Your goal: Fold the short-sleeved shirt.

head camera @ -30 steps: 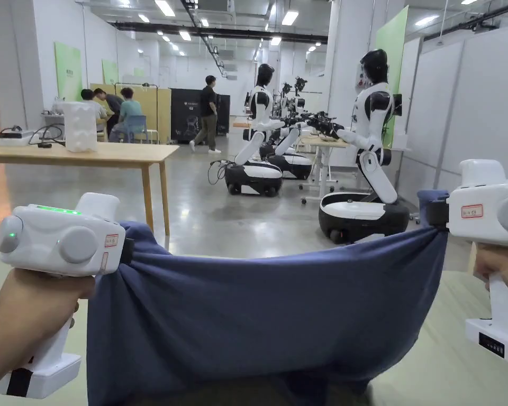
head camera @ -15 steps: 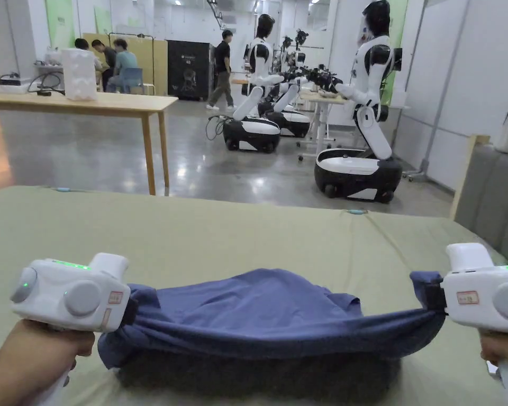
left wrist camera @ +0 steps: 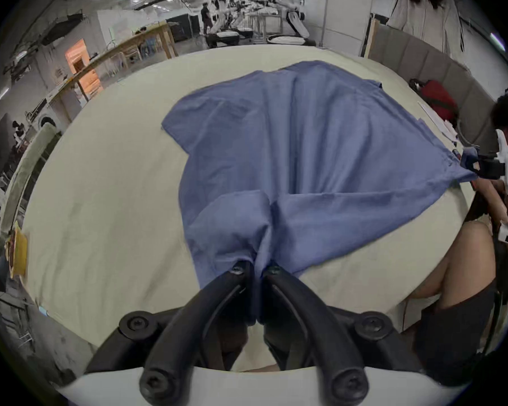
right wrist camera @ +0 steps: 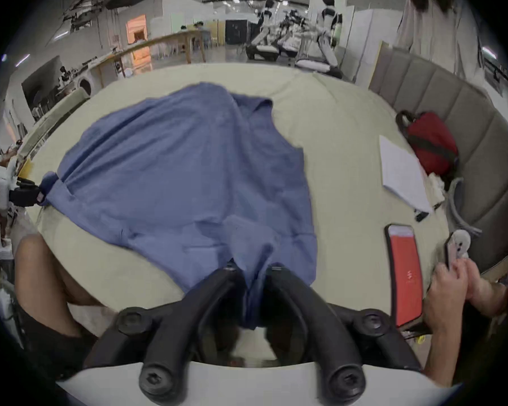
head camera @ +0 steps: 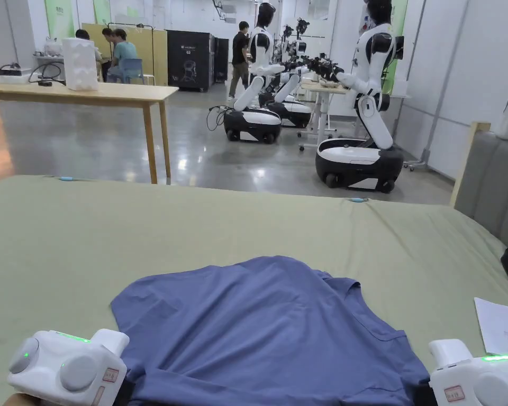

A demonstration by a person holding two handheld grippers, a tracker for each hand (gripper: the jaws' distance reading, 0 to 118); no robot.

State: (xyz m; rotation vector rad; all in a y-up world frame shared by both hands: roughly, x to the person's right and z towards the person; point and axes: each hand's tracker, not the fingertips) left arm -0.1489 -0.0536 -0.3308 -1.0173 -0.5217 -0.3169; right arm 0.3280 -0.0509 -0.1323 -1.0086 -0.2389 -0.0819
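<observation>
- Blue cloth of the shirt (head camera: 269, 328) lies spread on the green table cover (head camera: 142, 232), its near edge at the table's near side, hem corners pinched: your left gripper (left wrist camera: 255, 269) and right gripper (right wrist camera: 251, 269) each clench a bunched corner.
- Ridges run down the middle; if you let go now, you risk folding them in.
- Pull unevenly and the far sleeves could drag askew.
- The paper (right wrist camera: 402, 172) and red phone (right wrist camera: 405, 271) sit beside your right gripper; a wide swing may snag them.

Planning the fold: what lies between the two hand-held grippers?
The blue shirt, spread on the green surface, spans from left hand-held gripper to right hand-held gripper, per head view.
</observation>
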